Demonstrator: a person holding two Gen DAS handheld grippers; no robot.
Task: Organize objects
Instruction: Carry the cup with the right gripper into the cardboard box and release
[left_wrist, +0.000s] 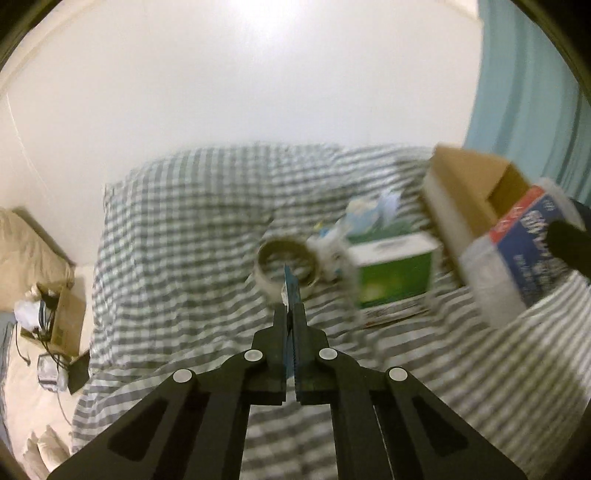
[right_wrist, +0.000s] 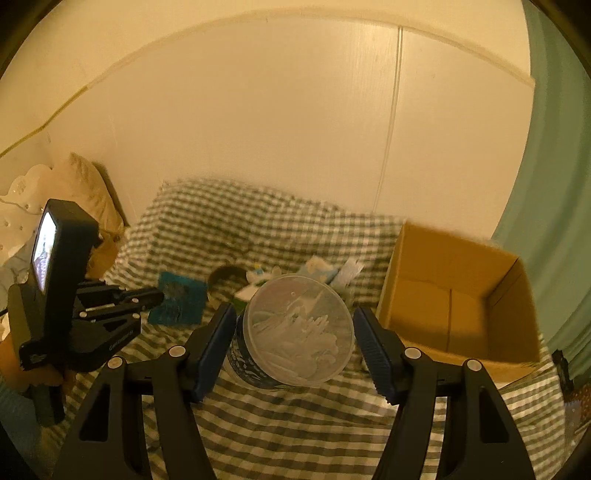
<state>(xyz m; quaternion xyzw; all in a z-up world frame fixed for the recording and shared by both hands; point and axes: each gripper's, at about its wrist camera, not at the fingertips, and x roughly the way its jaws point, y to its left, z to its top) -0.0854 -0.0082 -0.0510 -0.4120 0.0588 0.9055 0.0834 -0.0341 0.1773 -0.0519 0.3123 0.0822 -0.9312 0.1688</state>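
My left claw (left_wrist: 291, 314) is pinched together on a thin blue packet (left_wrist: 291, 291), which stands on edge between the pads and pokes out past the tips. From the right wrist view the same packet (right_wrist: 179, 299) shows its flat face, blue with a darker print, held out over the checked bedcover (right_wrist: 277, 424) by the left claw (right_wrist: 157, 295).

My right claw (right_wrist: 295, 332) holds a round tub (right_wrist: 295, 332) with a clear plastic lid and a blue printed side. Both blue pads flank it; the left pad (right_wrist: 216, 350) touches its side, while the right pad (right_wrist: 373, 350) is at the rim, and I cannot tell for sure whether it presses. The tub is up off the bedcover, tilted with its lid toward the camera. In the left wrist view it (left_wrist: 517, 254) shows blurred at the right edge, in front of the cardboard box (left_wrist: 476, 188).

The cardboard box (right_wrist: 454, 295) sits open on the bed, just right of the tub, its inside bare where I can see.

On the bedcover (left_wrist: 184, 229) beyond the packet lie a roll of tape (left_wrist: 286, 267), a green and white carton (left_wrist: 395, 273) just to its right, and something pale and blue behind, too blurred to name.
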